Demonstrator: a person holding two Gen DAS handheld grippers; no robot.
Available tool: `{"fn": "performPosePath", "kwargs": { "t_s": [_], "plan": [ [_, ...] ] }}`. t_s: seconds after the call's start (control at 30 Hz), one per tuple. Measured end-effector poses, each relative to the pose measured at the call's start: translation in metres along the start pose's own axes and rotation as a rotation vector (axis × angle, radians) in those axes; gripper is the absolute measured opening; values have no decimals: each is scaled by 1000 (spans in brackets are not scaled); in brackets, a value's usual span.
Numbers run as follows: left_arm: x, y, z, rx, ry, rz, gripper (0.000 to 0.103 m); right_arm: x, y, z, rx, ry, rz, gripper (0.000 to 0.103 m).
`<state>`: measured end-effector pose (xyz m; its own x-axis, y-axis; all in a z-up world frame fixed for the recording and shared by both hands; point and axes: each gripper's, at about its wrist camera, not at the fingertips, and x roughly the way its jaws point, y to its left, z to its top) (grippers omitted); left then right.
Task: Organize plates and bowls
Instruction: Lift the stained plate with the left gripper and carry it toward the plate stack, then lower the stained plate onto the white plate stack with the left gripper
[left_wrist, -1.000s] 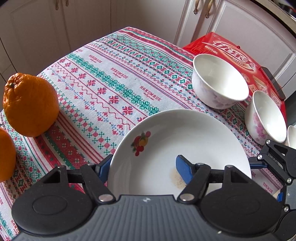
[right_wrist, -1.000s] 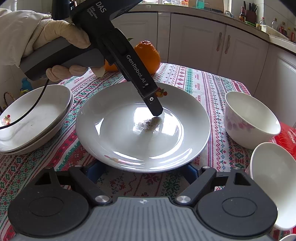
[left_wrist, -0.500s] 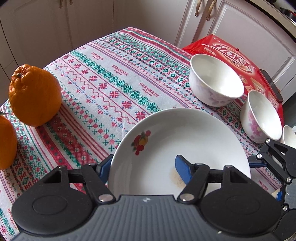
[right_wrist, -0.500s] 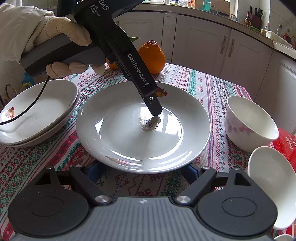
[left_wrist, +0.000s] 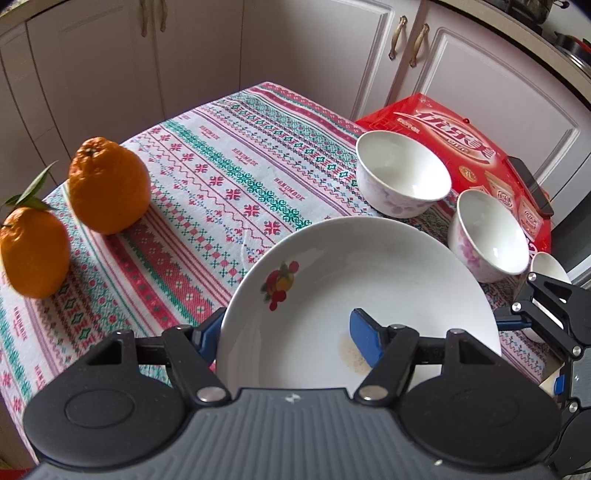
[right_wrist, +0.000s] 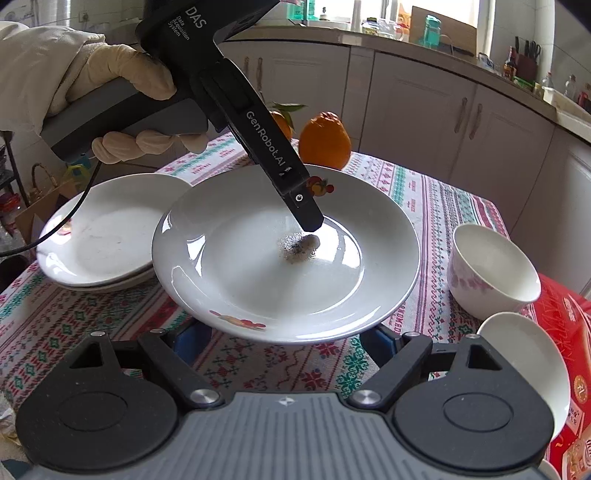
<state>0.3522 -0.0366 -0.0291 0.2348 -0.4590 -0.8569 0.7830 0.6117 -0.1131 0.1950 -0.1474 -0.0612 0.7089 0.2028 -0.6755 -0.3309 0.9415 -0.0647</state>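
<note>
A white plate with a fruit print (left_wrist: 369, 280) is held by its rim in my left gripper (left_wrist: 284, 332), one blue pad under it and one on top. In the right wrist view the same plate (right_wrist: 258, 280) hangs tilted above the tablecloth, with the left gripper's finger (right_wrist: 303, 210) resting in it. A stack of white plates (right_wrist: 96, 236) lies on the table at the left, partly under the lifted plate. My right gripper (right_wrist: 284, 343) is open and empty, just below the plate's near edge. Two floral bowls (left_wrist: 402, 173) (left_wrist: 487, 236) stand to the right.
Two oranges (left_wrist: 107, 188) (left_wrist: 33, 251) sit at the table's left side. A red package (left_wrist: 461, 140) with a dark phone (left_wrist: 532, 188) lies at the right edge. A third white bowl (right_wrist: 524, 365) is near my right gripper. Kitchen cabinets (right_wrist: 424, 107) stand behind the table.
My left gripper has lifted the plate off the tablecloth and carried it left, so it now overlaps the plate stack. The right gripper has stayed open beneath its near edge.
</note>
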Motion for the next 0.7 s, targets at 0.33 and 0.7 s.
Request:
{"fn": "performPosePath", "kwargs": {
  "t_s": [0.33,0.7],
  "plan": [
    [-50,2,-43,-89,-55,62,70,-18,28,6,-76,-28,84,90],
    [-79,19,-95,-216,-86,113,69,-14,62,12,-160,-22,180,90]
  ]
}}
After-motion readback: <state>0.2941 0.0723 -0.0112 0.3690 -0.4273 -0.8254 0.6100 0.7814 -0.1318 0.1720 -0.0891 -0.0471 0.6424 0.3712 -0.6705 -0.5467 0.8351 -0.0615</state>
